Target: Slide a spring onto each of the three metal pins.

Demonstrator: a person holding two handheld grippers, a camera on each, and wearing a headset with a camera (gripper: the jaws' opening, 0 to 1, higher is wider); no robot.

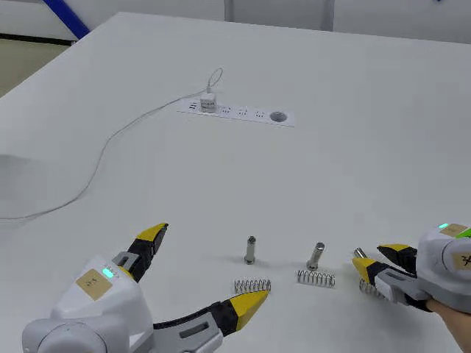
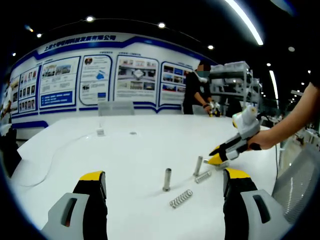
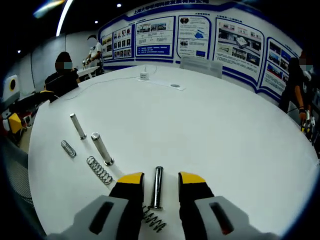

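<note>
Three short metal pins stand upright in a row on the white table: left pin (image 1: 250, 250), middle pin (image 1: 316, 255), right pin (image 1: 360, 254). A spring lies in front of each: left spring (image 1: 252, 284), middle spring (image 1: 316, 277), right spring (image 1: 370, 288). My left gripper (image 1: 202, 268) is wide open near the left spring, nothing between its jaws; its own view faces the left pin (image 2: 166, 179). My right gripper (image 3: 161, 178) is open with a jaw on either side of the right pin (image 3: 157, 186), gaps showing on both sides. The right spring (image 3: 152, 219) lies just below its jaws.
A white power strip (image 1: 235, 112) with a plugged charger and a cable trailing left lies farther back on the table. Wide bare tabletop (image 1: 331, 184) lies between it and the pins. People stand beyond the table's far edge.
</note>
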